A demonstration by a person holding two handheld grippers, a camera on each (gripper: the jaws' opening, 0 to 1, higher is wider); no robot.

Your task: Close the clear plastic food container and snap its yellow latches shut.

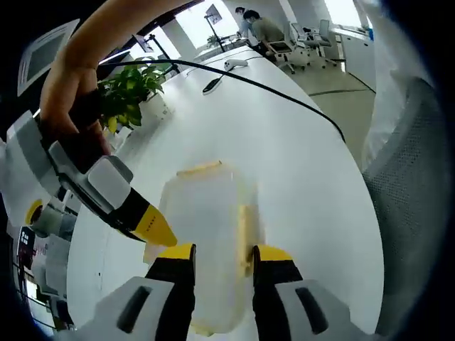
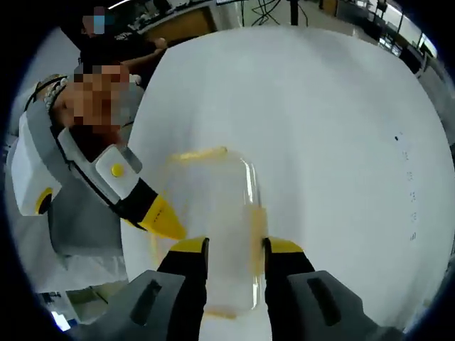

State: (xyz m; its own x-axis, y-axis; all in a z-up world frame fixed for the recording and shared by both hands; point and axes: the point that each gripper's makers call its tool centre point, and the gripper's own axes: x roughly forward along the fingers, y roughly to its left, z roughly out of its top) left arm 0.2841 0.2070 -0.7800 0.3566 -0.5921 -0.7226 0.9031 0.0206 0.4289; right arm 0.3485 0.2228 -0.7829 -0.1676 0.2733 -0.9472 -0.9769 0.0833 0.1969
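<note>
Both hand-held grippers, left (image 1: pixel 222 257) and right (image 2: pixel 236 249), are hovering part-open over the clear rectangular plastic container (image 1: pixel 206 234), seemingly lidded, its long axis running straight ahead on the white surface (image 1: pixel 313 170)

Brightness: both views are bright, and the white desk (image 1: pixel 306 163) is close to washed out.
Light source: daylight from far windows (image 1: pixel 202 21) in the left gripper view, blown out to plain white.
Glare: the clear container (image 2: pixel 213 220) almost melts into the pale desk, its walls showing only as faint edges and yellow trim.
Shadows: soft and weak, with a faint grey one just beside the container.
Blur: the container and yellow latch (image 1: pixel 244 231) look soft and smeared in both views.
Distortion: strong fisheye bending, the desk edge curving near the borders.
Focus: the far office (image 1: pixel 284 35) is small and indistinct.
</note>
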